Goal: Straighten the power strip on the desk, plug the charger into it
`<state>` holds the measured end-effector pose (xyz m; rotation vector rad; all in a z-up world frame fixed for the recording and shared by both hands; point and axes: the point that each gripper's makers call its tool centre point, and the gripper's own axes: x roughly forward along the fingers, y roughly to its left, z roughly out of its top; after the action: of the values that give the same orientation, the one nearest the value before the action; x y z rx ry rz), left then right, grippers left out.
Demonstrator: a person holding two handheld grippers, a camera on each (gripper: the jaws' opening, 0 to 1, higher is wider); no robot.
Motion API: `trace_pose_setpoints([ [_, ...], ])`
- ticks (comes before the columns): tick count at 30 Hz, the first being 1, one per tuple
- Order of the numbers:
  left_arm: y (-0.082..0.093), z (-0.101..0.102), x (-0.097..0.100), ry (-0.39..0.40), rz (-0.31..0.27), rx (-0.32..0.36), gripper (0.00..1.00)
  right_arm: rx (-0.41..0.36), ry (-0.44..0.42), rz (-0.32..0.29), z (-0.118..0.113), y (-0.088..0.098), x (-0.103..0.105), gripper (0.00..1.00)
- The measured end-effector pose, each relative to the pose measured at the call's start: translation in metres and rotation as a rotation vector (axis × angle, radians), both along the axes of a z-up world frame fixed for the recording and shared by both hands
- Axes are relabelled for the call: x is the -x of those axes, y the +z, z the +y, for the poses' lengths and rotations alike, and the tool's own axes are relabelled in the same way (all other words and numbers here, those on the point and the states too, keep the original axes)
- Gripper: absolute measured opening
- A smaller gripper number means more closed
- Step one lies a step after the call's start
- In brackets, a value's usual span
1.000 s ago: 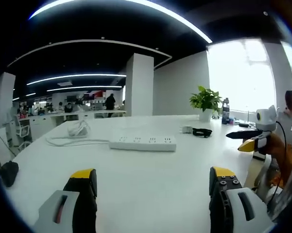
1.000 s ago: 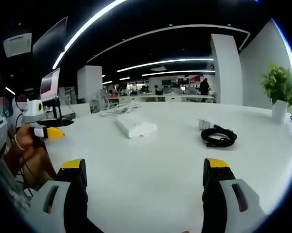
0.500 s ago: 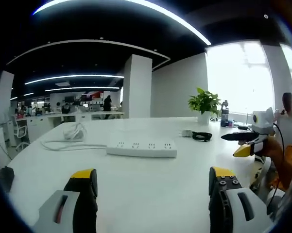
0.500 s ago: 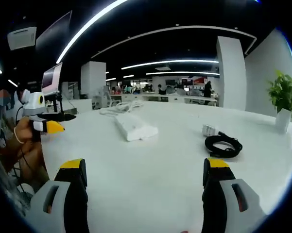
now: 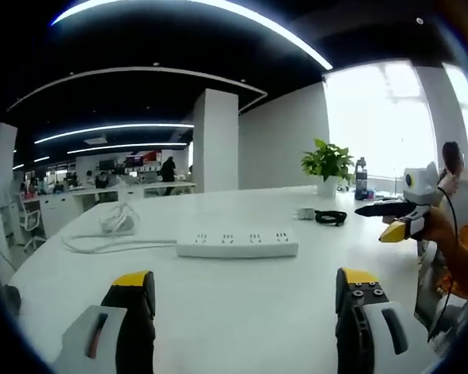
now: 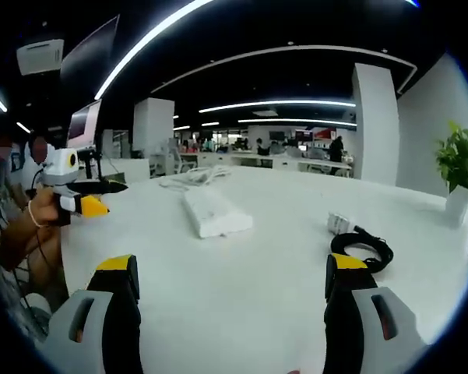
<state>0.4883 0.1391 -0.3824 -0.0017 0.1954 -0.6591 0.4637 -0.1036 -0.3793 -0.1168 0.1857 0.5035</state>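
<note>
Both spread, empty hand-held grippers [image 5: 241, 292] [image 6: 230, 284] had edged nearer the power strip [image 5: 236, 244], charger [image 6: 340, 224] at two o'clock, ready to straighten it.

A long white plastic power strip [image 5: 237, 243] lies flat on the white desk [image 5: 241, 312], its row of sockets facing up and empty, its white cord [image 5: 109, 243] trailing away in loose coils. Well apart from it rests a small white charger [image 6: 339, 224], touching its coiled black cable [image 6: 362, 251].

The charger [image 6: 339, 224] is too small to make out clearly.
</note>
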Motion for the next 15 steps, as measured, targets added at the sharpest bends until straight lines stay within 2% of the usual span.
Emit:
trace_pose_setpoints([
  [9,-0.002,0.004,-0.013,-0.007,0.007,-0.021,0.98,0.025,0.020,-0.007,0.006,0.004,-0.006,0.99],
  [15,0.002,0.002,-0.021,-0.019,0.005,-0.043,0.98,0.024,0.066,0.001,0.021,0.008,-0.009,0.99],
])
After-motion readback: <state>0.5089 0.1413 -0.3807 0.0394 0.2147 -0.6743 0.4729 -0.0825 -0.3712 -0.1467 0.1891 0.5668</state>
